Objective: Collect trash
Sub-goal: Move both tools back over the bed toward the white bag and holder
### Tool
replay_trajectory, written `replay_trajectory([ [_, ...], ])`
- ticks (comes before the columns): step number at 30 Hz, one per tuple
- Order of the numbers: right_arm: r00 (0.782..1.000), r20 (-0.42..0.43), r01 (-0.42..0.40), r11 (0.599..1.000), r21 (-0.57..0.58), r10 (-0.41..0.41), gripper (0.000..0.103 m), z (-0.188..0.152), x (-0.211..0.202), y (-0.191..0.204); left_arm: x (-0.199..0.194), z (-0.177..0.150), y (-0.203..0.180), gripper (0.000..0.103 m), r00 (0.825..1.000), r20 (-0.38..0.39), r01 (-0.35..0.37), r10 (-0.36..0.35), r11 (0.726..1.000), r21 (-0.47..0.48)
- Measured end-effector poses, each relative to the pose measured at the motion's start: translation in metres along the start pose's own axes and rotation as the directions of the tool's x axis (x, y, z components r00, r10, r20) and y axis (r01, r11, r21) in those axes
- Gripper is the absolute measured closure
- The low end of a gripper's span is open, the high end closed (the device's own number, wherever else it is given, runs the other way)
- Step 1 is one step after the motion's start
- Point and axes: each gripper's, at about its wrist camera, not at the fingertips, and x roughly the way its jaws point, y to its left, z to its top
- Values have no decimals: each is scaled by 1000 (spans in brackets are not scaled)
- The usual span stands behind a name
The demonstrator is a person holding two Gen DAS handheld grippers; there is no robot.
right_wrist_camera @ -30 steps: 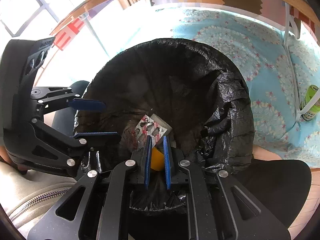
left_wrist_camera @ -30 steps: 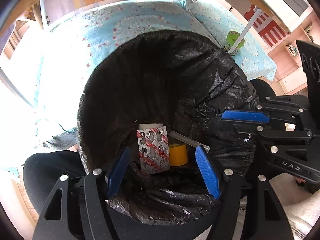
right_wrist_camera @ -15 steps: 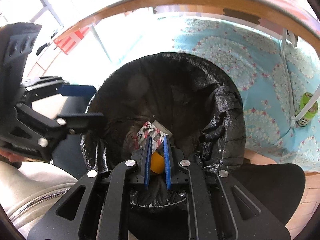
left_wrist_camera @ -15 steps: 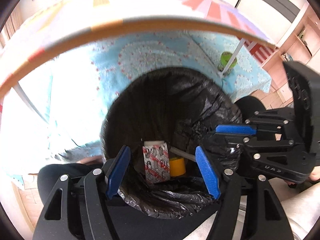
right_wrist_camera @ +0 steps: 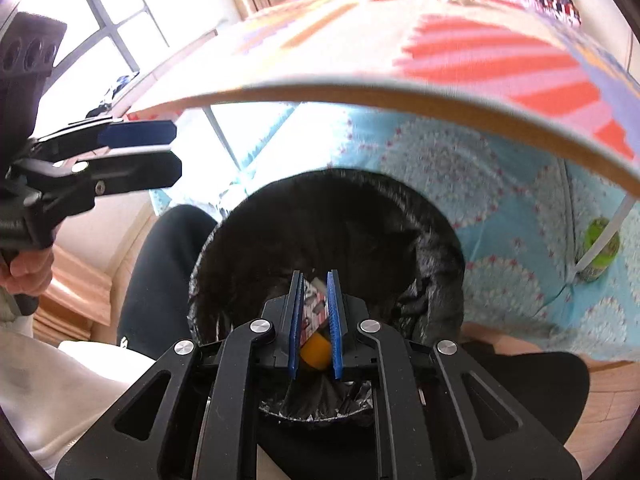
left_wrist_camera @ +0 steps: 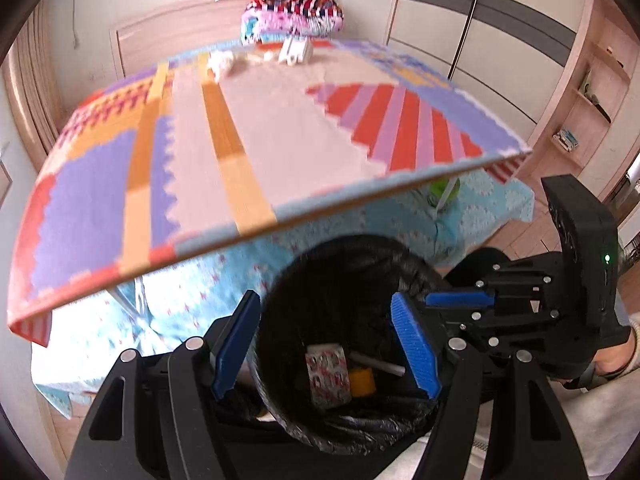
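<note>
A bin lined with a black bag (left_wrist_camera: 340,272) (right_wrist_camera: 432,248) stands below both grippers. At its bottom lie a red and white blister pack (left_wrist_camera: 327,376) (right_wrist_camera: 314,310), a yellow tape roll (left_wrist_camera: 363,382) (right_wrist_camera: 315,354) and a white stick (left_wrist_camera: 378,363). My left gripper (left_wrist_camera: 328,348) is open and empty above the bin's mouth. My right gripper (right_wrist_camera: 314,320) has its jaws close together with nothing between them; it shows in the left wrist view (left_wrist_camera: 460,300). The left gripper shows at the left of the right wrist view (right_wrist_camera: 136,148).
A low table with a coloured patchwork mat (left_wrist_camera: 280,128) (right_wrist_camera: 460,56) stands just beyond the bin. Small white objects (left_wrist_camera: 296,50) and a folded striped cloth (left_wrist_camera: 294,12) lie at its far end. A green can (right_wrist_camera: 600,248) stands on the blue floor mat (right_wrist_camera: 460,152) under it.
Both grippers have risen away from the bin; the bin looks smaller and lower, and the table top has come into view. The trash in the bin has not moved.
</note>
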Motion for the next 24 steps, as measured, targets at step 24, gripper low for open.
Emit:
replay_trajectory([
  [24,965,250,109,990,-87,-85,73,103,-64,-14,-36,102,27,38,977,203,-86,71,994,64],
])
